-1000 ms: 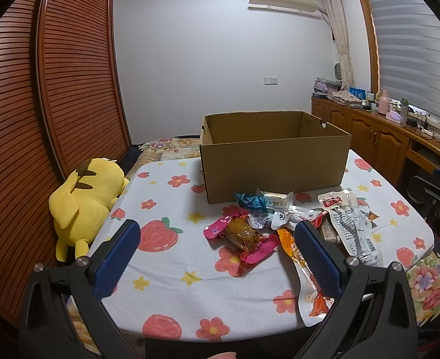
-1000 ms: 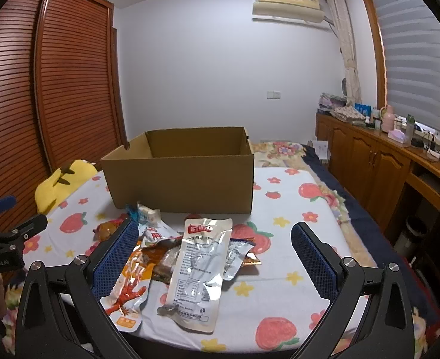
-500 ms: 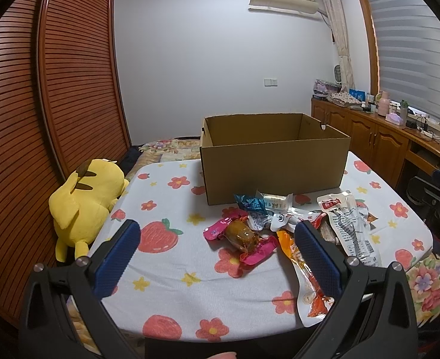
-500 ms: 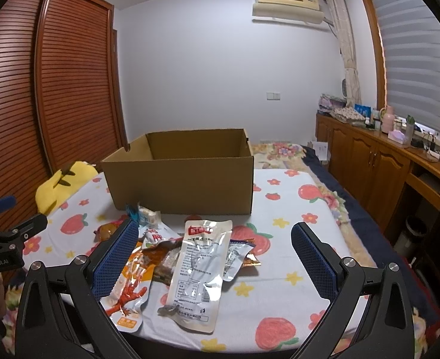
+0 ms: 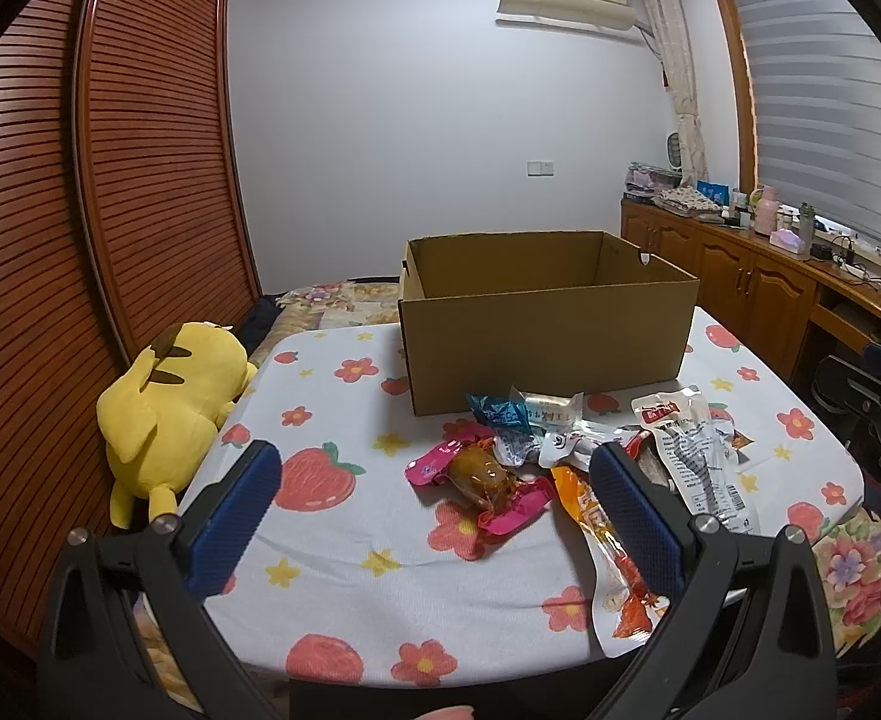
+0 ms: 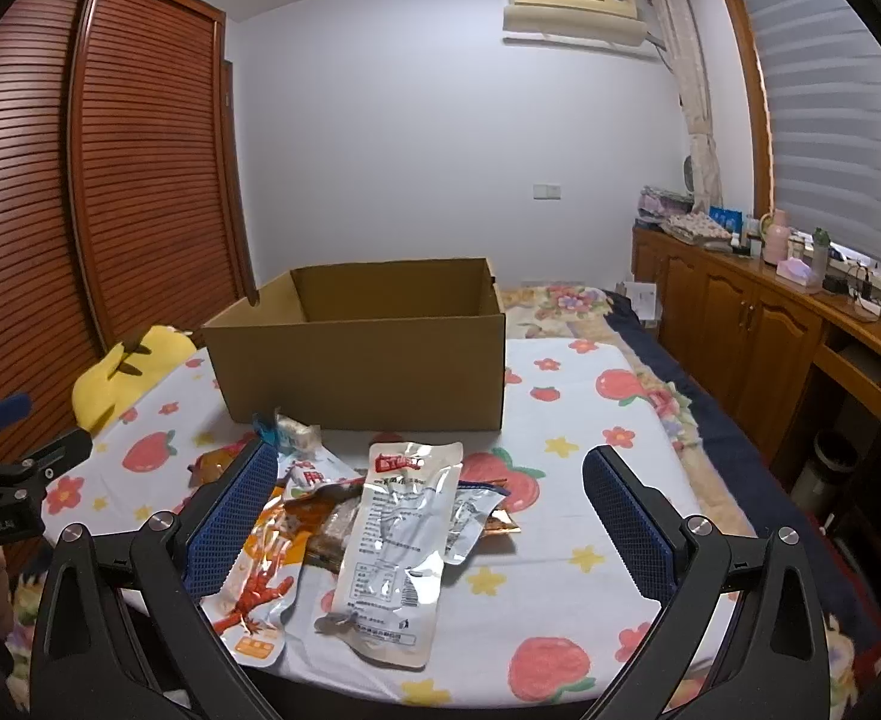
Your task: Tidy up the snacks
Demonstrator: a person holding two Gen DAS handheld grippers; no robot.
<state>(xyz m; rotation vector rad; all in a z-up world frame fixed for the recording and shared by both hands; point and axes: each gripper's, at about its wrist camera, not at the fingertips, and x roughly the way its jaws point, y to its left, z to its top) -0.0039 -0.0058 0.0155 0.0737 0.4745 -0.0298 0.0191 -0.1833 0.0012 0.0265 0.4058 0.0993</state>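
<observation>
An open cardboard box (image 5: 548,330) stands on the table with the fruit-print cloth (image 5: 332,576); it also shows in the right wrist view (image 6: 362,366). In front of it lies a pile of snack packs: a pink pack with a brown snack (image 5: 488,480), a blue pack (image 5: 497,411), a silver pouch with a red label (image 5: 689,450) (image 6: 401,534) and an orange pack (image 5: 611,564) (image 6: 257,588). My left gripper (image 5: 434,510) is open and empty above the near table edge. My right gripper (image 6: 428,516) is open and empty over the silver pouch.
A yellow plush toy (image 5: 167,402) lies at the table's left edge, against the slatted wooden wardrobe (image 5: 80,228). A wooden cabinet (image 6: 758,330) with small items runs along the right wall. A bed with floral bedding (image 6: 566,300) lies behind the table.
Both views sit slightly lower in frame than a second ago; the grippers have barely moved. The snacks and box have not moved.
</observation>
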